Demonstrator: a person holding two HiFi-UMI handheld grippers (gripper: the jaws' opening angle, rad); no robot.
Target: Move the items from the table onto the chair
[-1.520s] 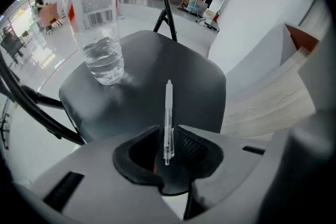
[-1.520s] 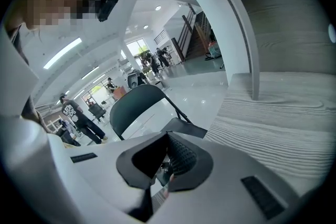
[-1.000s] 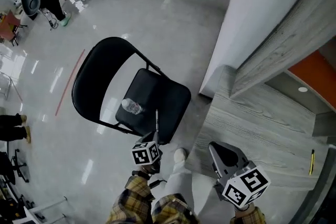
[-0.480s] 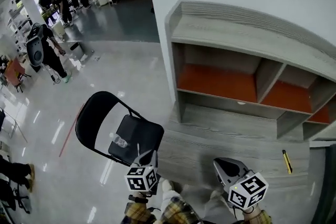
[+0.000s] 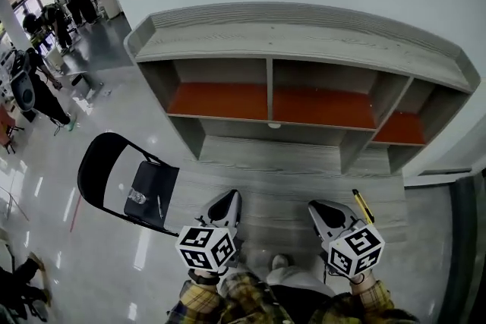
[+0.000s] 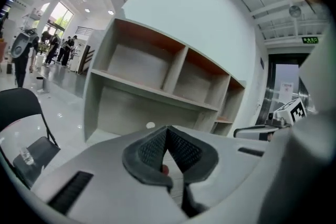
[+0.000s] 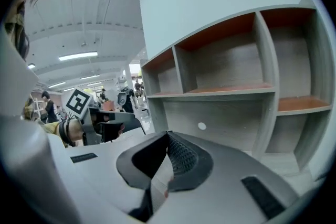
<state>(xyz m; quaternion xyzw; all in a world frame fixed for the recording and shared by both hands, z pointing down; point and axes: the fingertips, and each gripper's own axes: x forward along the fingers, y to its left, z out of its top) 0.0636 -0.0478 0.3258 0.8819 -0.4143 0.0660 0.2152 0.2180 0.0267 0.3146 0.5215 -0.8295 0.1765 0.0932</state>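
Observation:
A small yellow and black tool [image 5: 363, 206] lies on the grey wooden table [image 5: 281, 163], just right of my right gripper [image 5: 322, 211]. That gripper is shut and holds nothing. My left gripper [image 5: 226, 202] hovers over the table's front left, also shut and empty. On the floor at the left stands a black folding chair [image 5: 102, 167]. A clear water bottle [image 5: 137, 197] and a thin pen [image 5: 159, 206] lie on its seat. The left gripper view catches the chair [image 6: 23, 107] and bottle [image 6: 25, 156] at its left edge.
A grey shelf unit with orange back panels [image 5: 304, 42] stands along the table's back, its compartments bare. A white wall rises behind it. People and equipment [image 5: 45, 19] stand far off on the shiny floor at the left.
The view has swung right from the chair to the table and shelf. My left gripper has left the chair seat, where the pen now lies, and hangs over the table.

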